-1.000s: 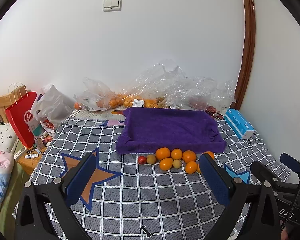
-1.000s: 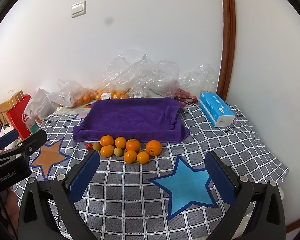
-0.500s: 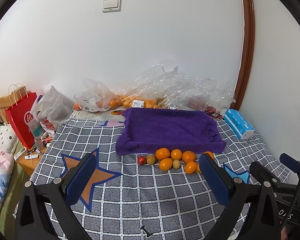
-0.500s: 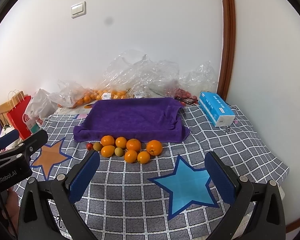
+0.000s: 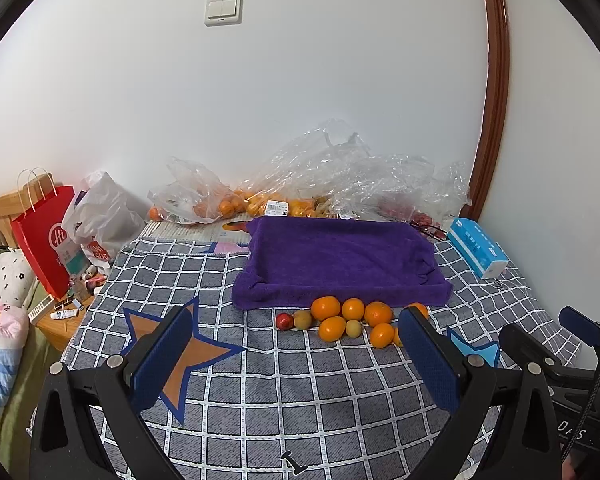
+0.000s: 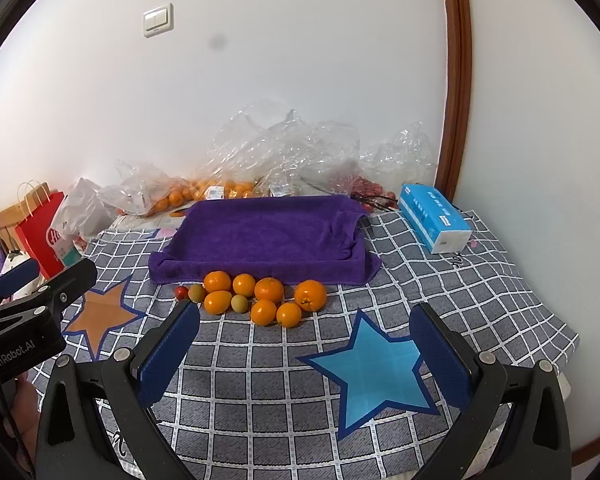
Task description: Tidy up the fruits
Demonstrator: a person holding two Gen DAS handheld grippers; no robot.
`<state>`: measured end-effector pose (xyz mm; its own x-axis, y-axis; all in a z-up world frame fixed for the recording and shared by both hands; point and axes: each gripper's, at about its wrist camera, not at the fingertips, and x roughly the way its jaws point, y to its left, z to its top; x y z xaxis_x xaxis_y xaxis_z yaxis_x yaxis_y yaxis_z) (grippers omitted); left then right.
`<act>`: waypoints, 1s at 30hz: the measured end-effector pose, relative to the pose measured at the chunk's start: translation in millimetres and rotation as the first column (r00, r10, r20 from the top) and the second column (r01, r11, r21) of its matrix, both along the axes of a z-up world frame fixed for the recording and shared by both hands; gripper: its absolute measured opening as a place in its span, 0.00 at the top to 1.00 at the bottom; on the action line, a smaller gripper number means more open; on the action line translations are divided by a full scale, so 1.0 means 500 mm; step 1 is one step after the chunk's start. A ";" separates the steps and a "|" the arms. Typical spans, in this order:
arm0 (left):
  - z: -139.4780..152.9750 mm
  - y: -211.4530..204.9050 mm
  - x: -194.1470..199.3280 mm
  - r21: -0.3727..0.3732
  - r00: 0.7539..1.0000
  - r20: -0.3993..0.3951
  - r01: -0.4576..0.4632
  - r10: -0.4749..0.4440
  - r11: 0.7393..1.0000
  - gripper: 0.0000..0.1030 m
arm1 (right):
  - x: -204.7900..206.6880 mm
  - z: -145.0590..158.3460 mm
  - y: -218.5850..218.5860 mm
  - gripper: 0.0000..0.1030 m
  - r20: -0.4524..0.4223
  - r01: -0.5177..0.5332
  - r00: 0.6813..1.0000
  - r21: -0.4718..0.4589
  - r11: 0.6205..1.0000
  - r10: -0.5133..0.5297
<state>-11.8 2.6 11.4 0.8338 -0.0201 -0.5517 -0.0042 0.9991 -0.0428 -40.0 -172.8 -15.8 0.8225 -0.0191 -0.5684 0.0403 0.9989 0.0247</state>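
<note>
Orange fruits [image 6: 265, 298] lie just before the purple towel [image 6: 260, 232], ahead of both wide-open, empty tongs, right tongs [image 6: 306, 352] nearer than left tongs [image 5: 296, 356].

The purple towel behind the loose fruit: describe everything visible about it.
The purple towel looks like soft terry cloth, draped over something tray-shaped, so its edges rise and its middle dips. Nothing lies on it. It sits on the checked cloth, clear plastic bags behind and the loose fruit along its front edge, the nearest oranges against its hem.
</note>
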 end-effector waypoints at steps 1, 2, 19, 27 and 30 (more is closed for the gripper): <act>-0.001 0.000 -0.001 -0.001 1.000 0.000 0.000 0.000 1.000 0.00 | -0.001 0.000 0.000 0.00 0.000 0.000 1.000 0.000 1.000 0.000; -0.001 0.000 -0.001 -0.001 1.000 -0.001 -0.001 0.001 1.000 0.00 | -0.001 0.000 0.000 0.00 0.002 0.000 1.000 0.001 1.000 0.000; -0.011 0.002 0.007 0.008 1.000 0.003 -0.002 0.002 1.000 0.00 | 0.001 0.006 0.010 0.00 0.012 -0.007 1.000 0.003 1.000 0.007; -0.034 0.007 0.034 0.006 1.000 -0.018 -0.003 0.003 1.000 0.00 | 0.037 -0.011 0.006 0.00 -0.004 -0.003 1.000 0.010 1.000 0.003; -0.052 0.013 0.050 -0.002 0.999 -0.039 -0.009 0.009 1.000 0.00 | 0.057 -0.026 0.000 0.00 -0.004 0.010 1.000 0.019 1.000 -0.010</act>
<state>13.4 9.0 -14.5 0.8120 -0.0137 -0.5835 -0.0149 0.9989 -0.0443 -11.6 -172.8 -28.8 0.8202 -0.0162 -0.5718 0.0501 0.9978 0.0436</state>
